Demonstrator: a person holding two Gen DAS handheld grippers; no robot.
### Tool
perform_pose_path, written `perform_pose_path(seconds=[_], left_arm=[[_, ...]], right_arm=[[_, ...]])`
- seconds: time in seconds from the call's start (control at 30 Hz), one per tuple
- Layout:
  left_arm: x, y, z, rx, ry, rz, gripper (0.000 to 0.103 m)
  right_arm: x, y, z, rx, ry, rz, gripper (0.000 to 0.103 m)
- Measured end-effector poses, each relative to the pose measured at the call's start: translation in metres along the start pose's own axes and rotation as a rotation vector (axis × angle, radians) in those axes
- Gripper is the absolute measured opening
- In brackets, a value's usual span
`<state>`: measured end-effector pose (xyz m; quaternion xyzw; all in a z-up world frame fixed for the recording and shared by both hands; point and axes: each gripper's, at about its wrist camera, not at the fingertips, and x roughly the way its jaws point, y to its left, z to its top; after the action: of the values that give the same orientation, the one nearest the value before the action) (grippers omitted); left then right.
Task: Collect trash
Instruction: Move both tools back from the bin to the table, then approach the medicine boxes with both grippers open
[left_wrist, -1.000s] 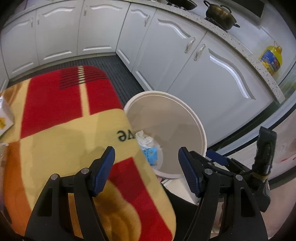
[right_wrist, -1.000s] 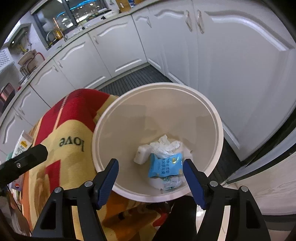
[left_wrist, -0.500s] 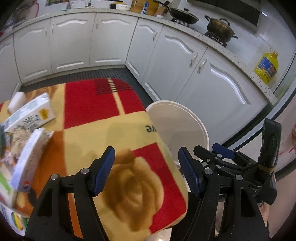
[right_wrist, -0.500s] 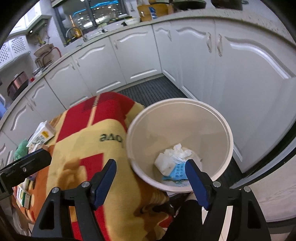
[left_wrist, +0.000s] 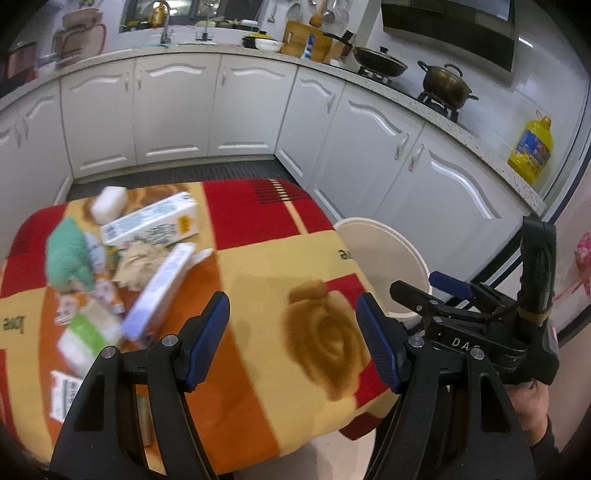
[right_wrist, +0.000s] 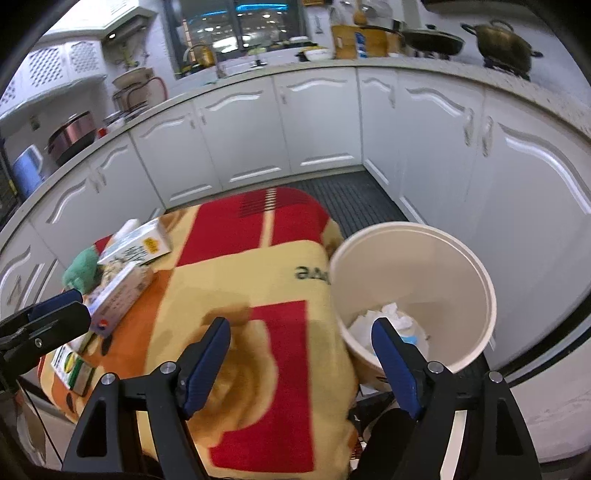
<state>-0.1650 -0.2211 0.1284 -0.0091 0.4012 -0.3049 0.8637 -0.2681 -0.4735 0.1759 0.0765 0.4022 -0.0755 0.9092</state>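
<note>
Between pickups – left gripper (left_wrist: 291, 336) and right gripper (right_wrist: 301, 360) gaping, nothing held, right's jaws just been widening; next – reach carton (left_wrist: 151, 223) on table (left_wrist: 258, 266), carry to bin (right_wrist: 410, 236)

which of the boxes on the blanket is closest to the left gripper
The long white and lavender box, lying slanted with its near end just ahead of the left gripper. The milk carton lies farther back, by the white sponge.

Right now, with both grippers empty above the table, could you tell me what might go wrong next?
The trash pile is jumbled: grasping the long white box may knock neighbouring pieces off the blanket-covered table. The bin stands tight against the table's edge, so a carried item could clip its rim.
</note>
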Motion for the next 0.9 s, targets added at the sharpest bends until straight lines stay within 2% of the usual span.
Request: perform_pose_path(seconds=[0.3,0.6,0.9], left_arm=[[-0.04,0.053,-0.023,-0.054,-0.002,0.058,0.07],[-0.076,0.126,-0.052,-0.19,0.011,0.147,0.07],[-0.069,0.153,-0.088,-0.267,0.093,0.141,0.07]], right_arm=[[-0.005,0.042,-0.003,-0.07,0.002,0.041,0.08],[0.01,0.085,-0.013,-0.122,0.062,0.141,0.081],[0.03,0.128,-0.024,-0.195,0.124,0.212,0.081]])
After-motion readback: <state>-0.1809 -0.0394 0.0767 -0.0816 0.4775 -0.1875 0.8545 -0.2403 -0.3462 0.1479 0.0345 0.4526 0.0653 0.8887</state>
